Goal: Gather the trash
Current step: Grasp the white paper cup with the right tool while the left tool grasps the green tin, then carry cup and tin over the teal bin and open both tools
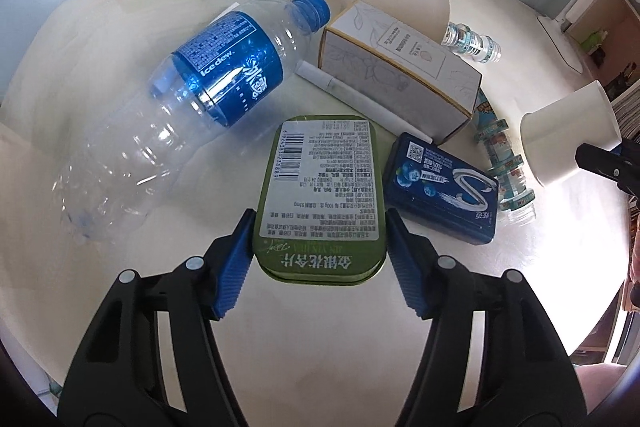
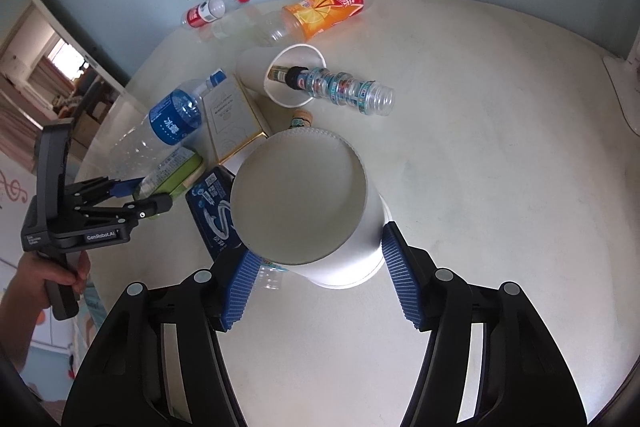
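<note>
Gripping a green tin (image 1: 320, 195) at frame centre, the left tongs (image 1: 320, 251) are clamped on its long sides for lifting; a white paper cup (image 2: 316, 211) is pinched by the right tongs (image 2: 316, 267) above the littered counter (image 2: 480, 187).

Both hand-held grippers (image 1: 320, 223) (image 2: 316, 255) point steeply down, jaws clamped.
</note>
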`<state>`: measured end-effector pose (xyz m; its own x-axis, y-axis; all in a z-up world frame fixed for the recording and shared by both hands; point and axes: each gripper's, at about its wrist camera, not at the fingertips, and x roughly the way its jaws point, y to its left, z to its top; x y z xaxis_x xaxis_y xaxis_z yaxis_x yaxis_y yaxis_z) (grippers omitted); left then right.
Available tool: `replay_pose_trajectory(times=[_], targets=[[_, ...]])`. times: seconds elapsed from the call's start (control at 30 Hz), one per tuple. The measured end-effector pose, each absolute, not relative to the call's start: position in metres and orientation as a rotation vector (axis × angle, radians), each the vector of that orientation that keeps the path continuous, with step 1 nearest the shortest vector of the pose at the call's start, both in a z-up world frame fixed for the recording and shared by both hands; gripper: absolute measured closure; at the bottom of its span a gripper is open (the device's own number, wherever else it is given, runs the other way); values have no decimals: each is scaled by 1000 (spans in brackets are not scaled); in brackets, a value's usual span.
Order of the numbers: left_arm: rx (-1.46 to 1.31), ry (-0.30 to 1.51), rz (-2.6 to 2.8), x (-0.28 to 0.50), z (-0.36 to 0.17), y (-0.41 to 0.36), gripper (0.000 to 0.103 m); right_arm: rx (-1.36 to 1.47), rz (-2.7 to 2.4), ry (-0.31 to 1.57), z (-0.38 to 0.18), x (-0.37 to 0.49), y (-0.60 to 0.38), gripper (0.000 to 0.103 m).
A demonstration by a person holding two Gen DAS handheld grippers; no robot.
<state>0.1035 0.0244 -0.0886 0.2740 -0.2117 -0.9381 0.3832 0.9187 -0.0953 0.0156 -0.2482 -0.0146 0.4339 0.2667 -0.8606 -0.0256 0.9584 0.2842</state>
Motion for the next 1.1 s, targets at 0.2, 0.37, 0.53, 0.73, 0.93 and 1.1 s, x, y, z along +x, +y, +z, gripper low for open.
replay_pose_trajectory(times=[0.2, 0.37, 0.53, 0.73, 0.93, 1.1], targets=[[113, 1205, -371, 85, -79, 38, 43, 261, 217, 1077, 0, 5, -251, 42], [69, 1189, -341, 64, -70, 45, 43, 249, 259, 1064, 8, -3, -247, 42], [34, 1172, -316, 49, -61, 55, 44, 222, 304, 1056, 14, -9, -238, 42], [-10, 1154, -283, 31, -49, 66, 44, 213, 356, 1044, 22, -14, -227, 42], [-38, 1111, -230, 11, -30, 81, 44, 179, 437, 1033, 37, -13, -202, 42], [-97, 1076, -149, -14, -10, 111, 44, 127, 563, 1028, 53, -7, -159, 42]])
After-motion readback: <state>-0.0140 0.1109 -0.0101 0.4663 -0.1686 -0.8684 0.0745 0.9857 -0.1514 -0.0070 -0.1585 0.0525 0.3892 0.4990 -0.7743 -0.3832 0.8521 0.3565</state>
